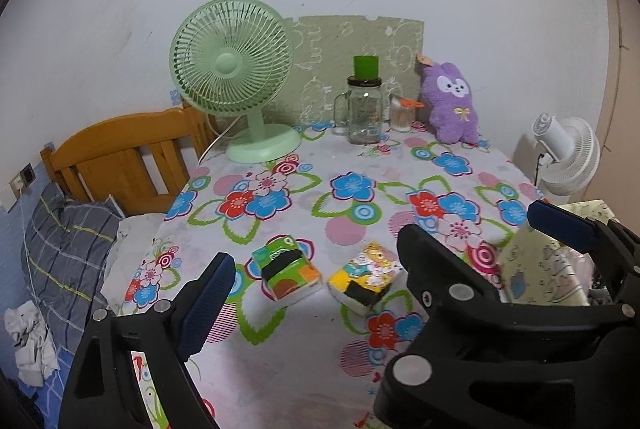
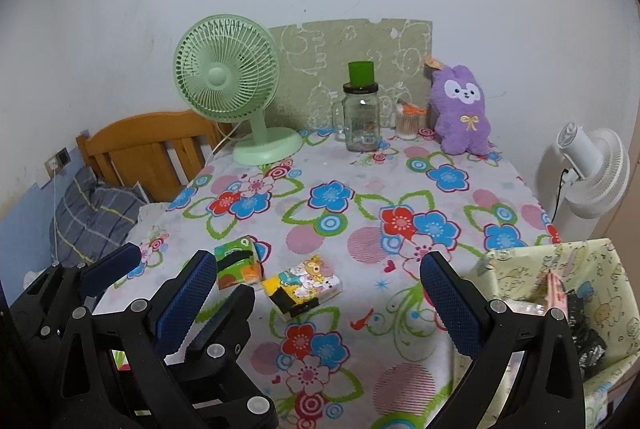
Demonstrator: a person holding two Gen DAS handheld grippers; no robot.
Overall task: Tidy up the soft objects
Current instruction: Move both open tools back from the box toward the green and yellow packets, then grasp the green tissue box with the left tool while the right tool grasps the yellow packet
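Two tissue packs lie side by side on the flowered tablecloth (image 1: 280, 213) near its front: a green one (image 1: 287, 271) (image 2: 237, 263) and a yellow cartoon one (image 1: 367, 277) (image 2: 303, 283). A purple plush rabbit (image 1: 452, 105) (image 2: 464, 111) leans on the wall at the back right. My left gripper (image 1: 316, 289) is open and empty, hovering just in front of the packs. My right gripper (image 2: 316, 305) is open and empty, to the right of the left one; it also shows in the left wrist view (image 1: 472, 237). The left gripper also shows at the lower left of the right wrist view (image 2: 188, 269).
A pale yellow fabric bin (image 2: 560, 289) (image 1: 548, 269) stands at the table's right front with items inside. At the back stand a green fan (image 1: 236, 77), a glass jar with a green cap (image 1: 364, 105) and a small toothpick jar (image 1: 402, 115). A bed (image 1: 72, 241) lies left, a white fan (image 1: 568, 157) right.
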